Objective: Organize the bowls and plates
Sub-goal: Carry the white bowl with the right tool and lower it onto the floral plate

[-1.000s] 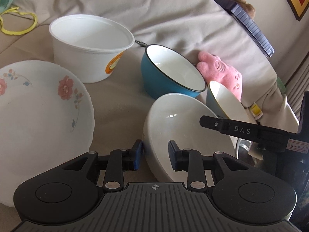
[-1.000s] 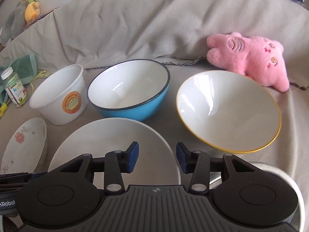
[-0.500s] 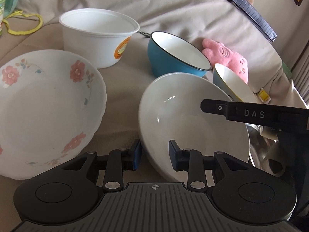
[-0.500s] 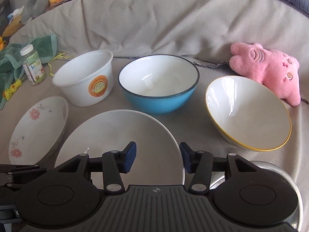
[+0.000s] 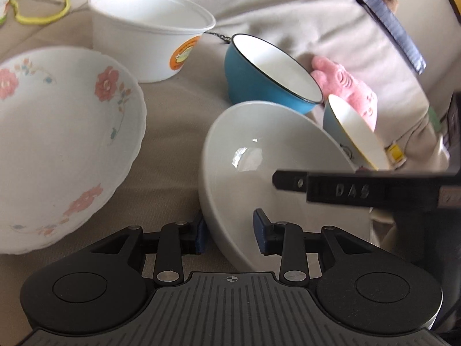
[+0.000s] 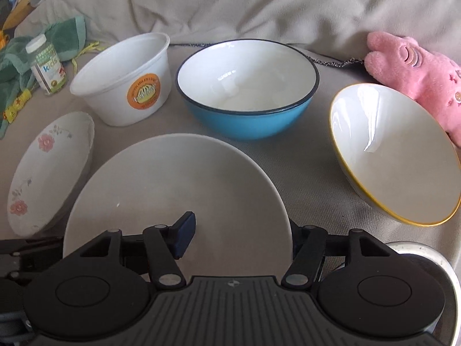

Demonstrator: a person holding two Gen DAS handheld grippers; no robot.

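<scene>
A plain white bowl (image 5: 273, 158) lies on the beige sheet, its near rim between the fingers of my left gripper (image 5: 229, 236). One pad stands outside the wall and one inside, with a gap showing. Those jaws are opening. In the right wrist view the same bowl (image 6: 178, 190) fills the middle. My right gripper (image 6: 239, 236) straddles its right rim, the left pad over the inside and the right finger behind the edge. Its jaws are opening too, and neither pad presses. The right gripper's black bar (image 5: 345, 190) reaches over the bowl in the left wrist view.
A floral plate (image 6: 49, 173) lies to the left. Behind stand a white plastic tub (image 6: 124, 80), a blue bowl (image 6: 247, 86) and a tilted yellow-rimmed bowl (image 6: 394, 155). A pink plush toy (image 6: 417, 72) rests at the right, a metal vessel (image 6: 432, 259) at the lower right, a bottle (image 6: 47, 63) far left.
Both pairs of jaws have widened. The right gripper's right finger has gone outside the plain bowl's rim. Both views have drawn a little closer to the bowl.
</scene>
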